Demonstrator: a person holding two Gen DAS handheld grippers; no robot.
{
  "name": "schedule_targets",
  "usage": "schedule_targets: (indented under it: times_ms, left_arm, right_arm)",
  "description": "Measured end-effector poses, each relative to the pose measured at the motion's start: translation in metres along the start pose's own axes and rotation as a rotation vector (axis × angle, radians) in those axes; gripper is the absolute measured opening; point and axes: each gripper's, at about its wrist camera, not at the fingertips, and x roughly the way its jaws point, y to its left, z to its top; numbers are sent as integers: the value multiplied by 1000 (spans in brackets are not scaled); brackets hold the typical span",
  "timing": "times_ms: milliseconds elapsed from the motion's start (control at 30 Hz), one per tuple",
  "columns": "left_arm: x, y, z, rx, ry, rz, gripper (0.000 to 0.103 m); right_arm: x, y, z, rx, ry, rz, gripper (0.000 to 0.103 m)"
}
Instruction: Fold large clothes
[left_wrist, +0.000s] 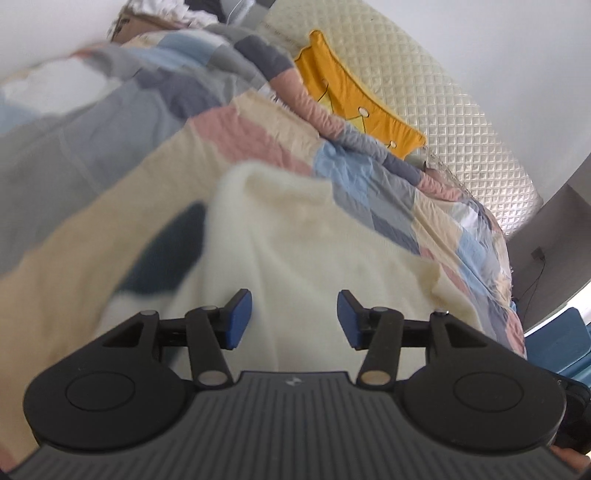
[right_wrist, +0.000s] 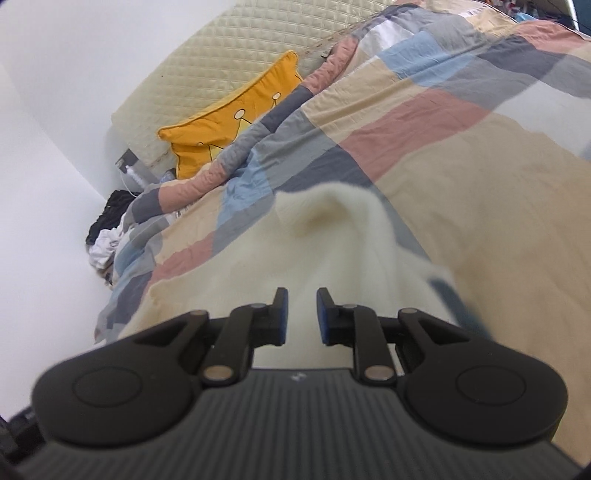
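While both grippers are hovering over the bed, the cream garment is lying spread on the patchwork quilt, a dark patch of it showing at one side. Left gripper is standing released, blue pads well apart, nothing between them. Right gripper is standing slightly parted, pads gripping nothing, with the cream garment beneath. Yellow cushion is leaning against the quilted headboard.

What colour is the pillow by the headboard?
Yellow-orange pillow, with a crown outline; clearest in the right wrist view.
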Motion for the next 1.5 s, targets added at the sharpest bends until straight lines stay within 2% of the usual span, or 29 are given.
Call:
schedule_targets:
  times_ms: [167, 233, 300, 333, 367, 433, 500, 567, 667, 733, 767, 800, 867, 967, 1067, 1167, 1200, 1267, 1300, 1367, 1433, 1500]
  left_arm:
    - [-35, -5, -29, 42, -46, 25, 59]
    - [-47, -6, -39, 72, -61, 63, 59]
    - [-52, -8, -49, 123, -60, 139, 59]
    - [-53, -8, -53, 151, -55, 184, 59]
    - [-52, -9, -58, 173, -48, 220, 59]
    - [-48, -10, -63, 205, -17, 248, 59]
    - [-43, -14, -71, 237, -1, 283, 59]
    - [-40, -18, -76, 273, -4, 312, 59]
    - [-36, -23, -80, 313, -4, 337, 59]
    - [-34, -24, -80, 322, 1, 338, 59]
    - [-34, -24, -80, 325, 0, 340, 58]
    - [-33, -25, -80, 327, -2, 340, 58]
    - [-33, -24, -79, 322, -3, 337, 57]
    - [-30, -22, -77, 318, 3, 339, 57]
    - [-27, -25, -79, 336, 3, 353, 58]
    - [-24, -29, -82, 361, 2, 369, 58]
    - [-22, -30, -82, 367, -1, 374, 58]
    - [-20, -30, -82, 371, -14, 381, 58]
    - [-19, -31, -82, 375, -19, 385, 59]
    - [-16, -33, -82, 387, -44, 407, 59]
    - [-15, -35, -80, 397, -75, 423, 60]
    - [-16, -39, -80, 418, -98, 442, 60]
  right_arm:
    - [-37, 1, -24, 14, -48, -6, 21]
    - [-49, -3, -34, 10, -66, -34, 21]
    - [-56, -8, -40, 24, -76, -70, 21]
    - [-57, -10, -43, 31, -79, -83, 23]
    - [-58, -10, -43, 32, -77, -93, 29]
    - [-57, -7, -45, 5, -78, -97, 41]
    - [-54, 2, -47, -43, -65, -78, 41]
    - [-52, 9, -54, -59, -29, -25, 41]
    - [-50, 10, -73, 35, 76, 97, 41]
    - [-45, 12, -90, 95, 150, 144, 42]
    - [-39, 15, -99, 109, 182, 150, 50]
    - [-32, 17, -105, 114, 213, 158, 63]
    - [-17, 19, -113, 143, 268, 171, 66]
    - [7, 11, -119, 301, 332, 185, 75]
    - [29, 5, -125, 474, 370, 233, 75]
    - [47, 17, -126, 516, 372, 243, 77]
    - [51, 20, -125, 518, 372, 229, 76]
    - [55, 27, -121, 495, 341, 223, 66]
    - [52, 31, -117, 465, 319, 213, 52]
    - [43, 44, -106, 377, 266, 227, 36]
    - [36, 55, -97, 300, 234, 239, 30]
    - [36, 56, -91, 285, 229, 251, 27]
